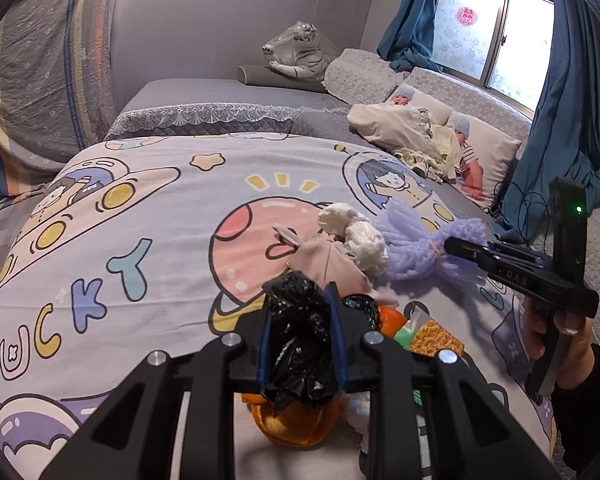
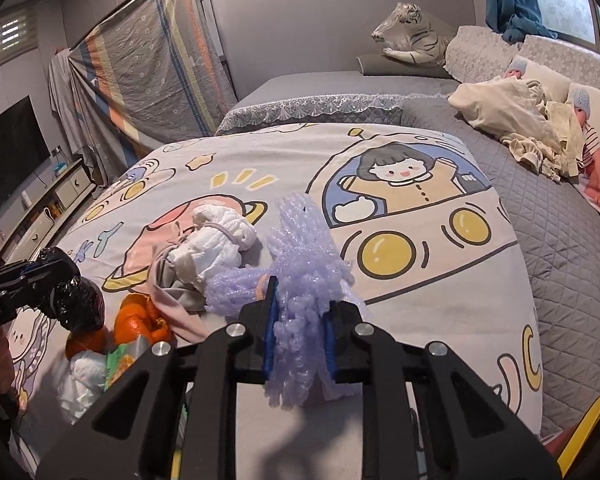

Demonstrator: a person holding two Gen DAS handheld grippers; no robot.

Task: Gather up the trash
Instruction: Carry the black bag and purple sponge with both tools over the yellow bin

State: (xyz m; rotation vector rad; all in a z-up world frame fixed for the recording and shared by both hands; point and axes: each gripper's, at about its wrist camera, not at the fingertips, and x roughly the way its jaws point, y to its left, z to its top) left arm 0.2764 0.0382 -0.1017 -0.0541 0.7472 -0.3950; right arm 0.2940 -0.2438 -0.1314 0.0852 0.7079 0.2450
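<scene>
Crumpled trash on the bed [image 2: 420, 288]
Left tongs [image 1: 302, 334] clamp a shiny black bag [image 1: 300, 344]; right tongs [image 2: 300, 334] clamp purple foam net [image 2: 300, 280], lower centre.

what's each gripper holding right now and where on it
Left gripper pinches the crumpled black plastic bag across its middle; right gripper clamps the purple foam net near its lower end.

Glossy crinkled black plastic bag [image 1: 300, 344], soft lilac foam netting [image 2: 300, 280], matt printed cotton bedsheet [image 1: 140, 208], crumpled white tissue [image 2: 216, 240]
</scene>
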